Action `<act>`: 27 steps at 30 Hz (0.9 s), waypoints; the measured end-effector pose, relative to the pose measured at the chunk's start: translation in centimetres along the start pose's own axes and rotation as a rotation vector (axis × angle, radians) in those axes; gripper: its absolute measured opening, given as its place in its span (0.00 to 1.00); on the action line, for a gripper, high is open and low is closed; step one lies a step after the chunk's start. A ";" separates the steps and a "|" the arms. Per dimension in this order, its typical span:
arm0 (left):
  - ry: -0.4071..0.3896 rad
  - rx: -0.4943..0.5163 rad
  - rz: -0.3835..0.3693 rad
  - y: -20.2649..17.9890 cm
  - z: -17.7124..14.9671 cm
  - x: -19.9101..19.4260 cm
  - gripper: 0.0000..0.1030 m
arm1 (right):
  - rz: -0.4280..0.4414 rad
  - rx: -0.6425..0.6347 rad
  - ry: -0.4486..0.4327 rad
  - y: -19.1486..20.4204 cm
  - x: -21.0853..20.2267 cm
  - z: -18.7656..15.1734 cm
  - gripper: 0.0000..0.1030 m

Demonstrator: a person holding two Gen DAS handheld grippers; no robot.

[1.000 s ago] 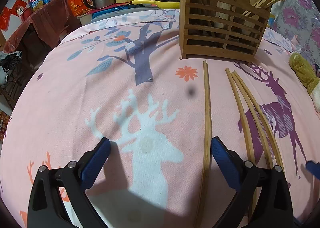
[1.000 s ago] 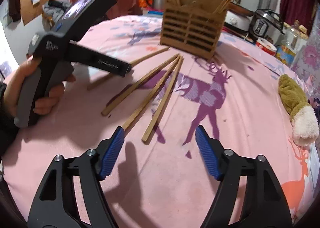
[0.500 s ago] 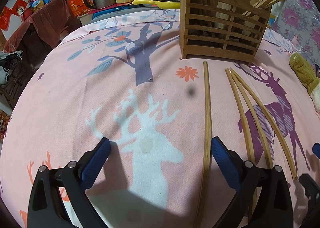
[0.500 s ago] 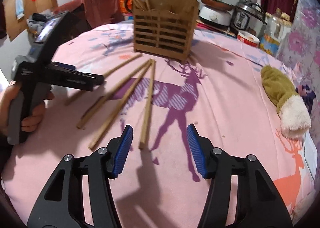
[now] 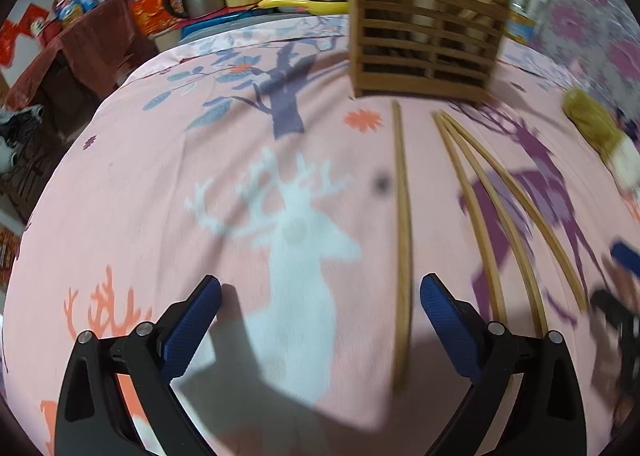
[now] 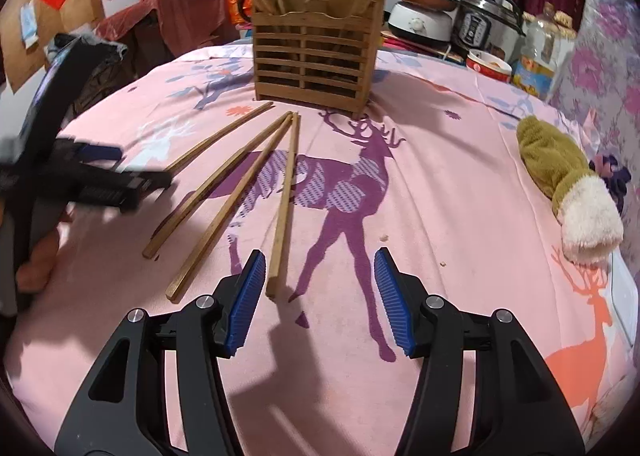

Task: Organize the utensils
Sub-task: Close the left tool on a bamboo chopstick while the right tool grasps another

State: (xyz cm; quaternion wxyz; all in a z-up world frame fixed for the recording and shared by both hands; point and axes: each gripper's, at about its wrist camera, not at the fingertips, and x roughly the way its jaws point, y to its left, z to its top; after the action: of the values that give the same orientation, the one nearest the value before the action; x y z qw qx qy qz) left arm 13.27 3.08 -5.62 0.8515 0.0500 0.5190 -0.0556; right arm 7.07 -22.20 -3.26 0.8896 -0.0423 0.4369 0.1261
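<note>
Chopsticks flat on cloth, long axes toward holder; nearest end just inside right gripper left pad, jaws apart, empty; left gripper open.

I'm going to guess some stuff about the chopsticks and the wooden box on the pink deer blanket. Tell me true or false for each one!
1. Four loose brown wooden chopsticks lie on the pink deer-print blanket. True.
2. The slatted wooden utensil holder is empty. False: several chopsticks already stand in it.
3. The right gripper is squeezing a chopstick. False: its blue pads stand apart, and only the near tip of one chopstick lies just ahead of the left pad.
4. An olive-green and white fluffy mitten lies to the right of the chopsticks. True.
5. The left gripper is open and holds nothing. True.
</note>
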 end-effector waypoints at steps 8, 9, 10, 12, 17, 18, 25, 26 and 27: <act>-0.048 0.120 -0.062 -1.6 -2.8 -2.2 0.66 | 0.019 0.012 -0.005 0.1 0.0 0.0 0.55; -0.052 0.129 -0.066 -1.8 -2.8 -2.2 0.62 | 0.020 0.011 -0.006 0.1 0.0 -0.1 0.55; -0.054 0.134 -0.070 -2.0 -2.8 -2.2 0.61 | 0.021 0.011 -0.006 0.1 -0.1 -0.1 0.55; -0.058 0.145 -0.087 -2.2 -3.0 -2.3 0.51 | 0.023 0.012 -0.005 0.1 0.0 -0.1 0.55; -0.068 0.194 -0.127 -3.2 -3.3 -2.8 0.08 | 0.046 0.019 0.006 0.2 0.1 -0.2 0.54; -0.072 0.201 -0.117 -3.5 -3.4 -2.8 0.07 | 0.049 0.014 0.006 0.3 0.1 -0.2 0.54; -0.081 0.170 -0.116 -2.7 -3.1 -3.0 0.06 | 0.077 -0.051 0.035 1.8 0.4 -0.7 0.41; -0.079 0.166 -0.116 -2.6 -3.0 -3.0 0.06 | 0.076 -0.050 0.035 1.7 0.4 -0.8 0.41; -0.075 0.164 -0.115 -2.6 -3.0 -2.9 0.06 | 0.076 -0.047 0.035 1.7 0.3 -0.8 0.41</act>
State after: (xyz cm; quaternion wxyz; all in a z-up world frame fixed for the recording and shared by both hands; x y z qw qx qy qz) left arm 8.93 1.09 -4.47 0.8587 0.0875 0.4826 -0.1484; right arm 6.23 -20.66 -3.96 0.8751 -0.0489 0.4507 0.1693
